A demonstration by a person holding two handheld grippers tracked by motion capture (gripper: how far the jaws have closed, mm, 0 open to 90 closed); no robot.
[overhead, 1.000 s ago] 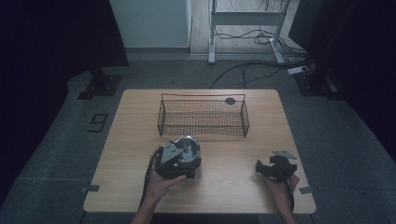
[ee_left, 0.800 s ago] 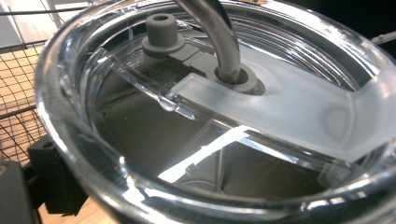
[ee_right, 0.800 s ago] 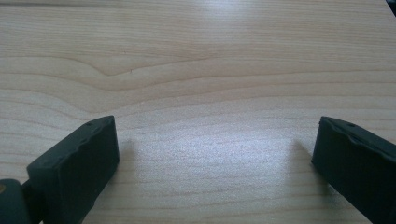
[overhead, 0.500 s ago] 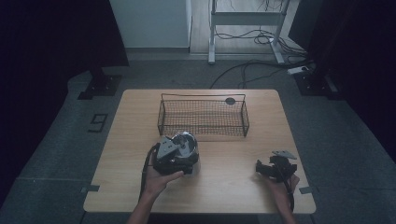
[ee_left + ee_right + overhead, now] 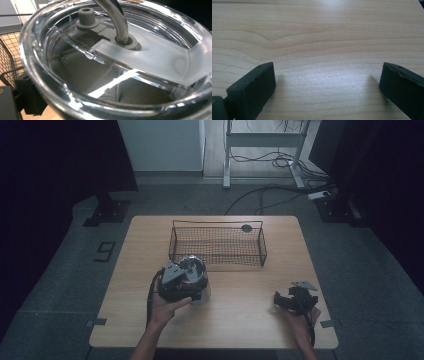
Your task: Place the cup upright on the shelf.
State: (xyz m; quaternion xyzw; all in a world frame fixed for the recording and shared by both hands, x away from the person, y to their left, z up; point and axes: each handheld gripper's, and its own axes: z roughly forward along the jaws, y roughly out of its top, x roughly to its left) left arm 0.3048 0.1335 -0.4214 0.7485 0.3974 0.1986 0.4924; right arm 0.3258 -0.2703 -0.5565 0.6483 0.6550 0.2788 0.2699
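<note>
You have one wire basket (image 5: 218, 244), one clear lidded tumbler (image 5: 196, 276) and two grippers on the wooden surface (image 5: 250, 315). The tumbler sits just in front of the basket's left end, and your left gripper (image 5: 176, 284) is against its near side; the fingers are mostly hidden behind it, so you cannot tell how they stand. In the left gripper view the lid (image 5: 140, 50) crowds the frame (one grey straw (image 5: 117, 17) rises through its hole, cut off at the top). Your right gripper (image 5: 292, 301) rests near the surface's right front corner, well apart from the tumbler, its fingers (image 5: 252, 87) spread wide over bare wood.
</note>
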